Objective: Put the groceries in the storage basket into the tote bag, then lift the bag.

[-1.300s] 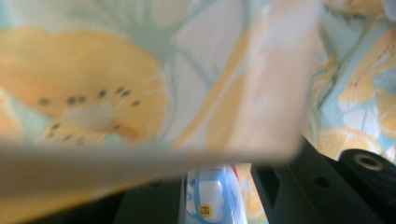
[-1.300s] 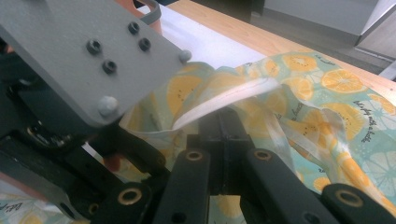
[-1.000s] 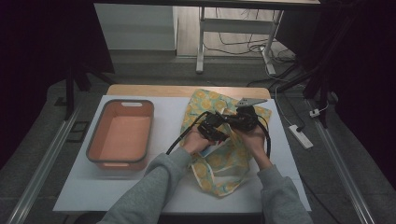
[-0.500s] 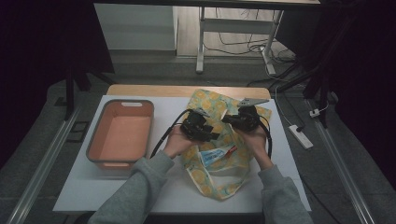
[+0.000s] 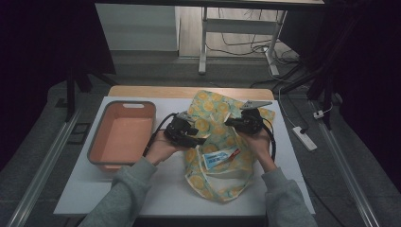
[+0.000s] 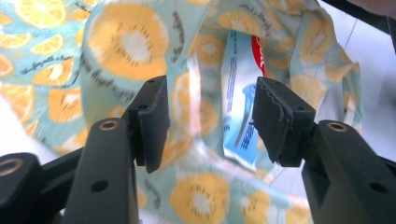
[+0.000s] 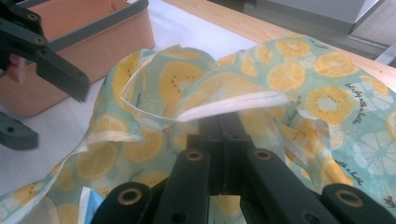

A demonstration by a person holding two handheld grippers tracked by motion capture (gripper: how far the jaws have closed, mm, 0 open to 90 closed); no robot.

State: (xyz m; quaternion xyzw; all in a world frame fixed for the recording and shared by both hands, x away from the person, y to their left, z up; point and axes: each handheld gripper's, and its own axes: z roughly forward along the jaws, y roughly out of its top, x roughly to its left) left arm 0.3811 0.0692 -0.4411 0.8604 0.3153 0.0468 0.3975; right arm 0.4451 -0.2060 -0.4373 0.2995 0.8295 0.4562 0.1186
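Two grippers at fruit-print bag point(image 5: 222, 142) (right point(image 5: 235, 122) clamped on its rim)

Both forearms are being extended in from the near edge, sleeved in grey. The left gripper point(image 5: 191, 135) is being held in the left hand point(image 5: 161, 147), angled toward the right; its jaws have just been opening and are standing apart, pressing on nothing. The right gripper point(image 5: 235, 121) is being held in the right hand point(image 5: 259, 142), its jaws being kept pressed together.
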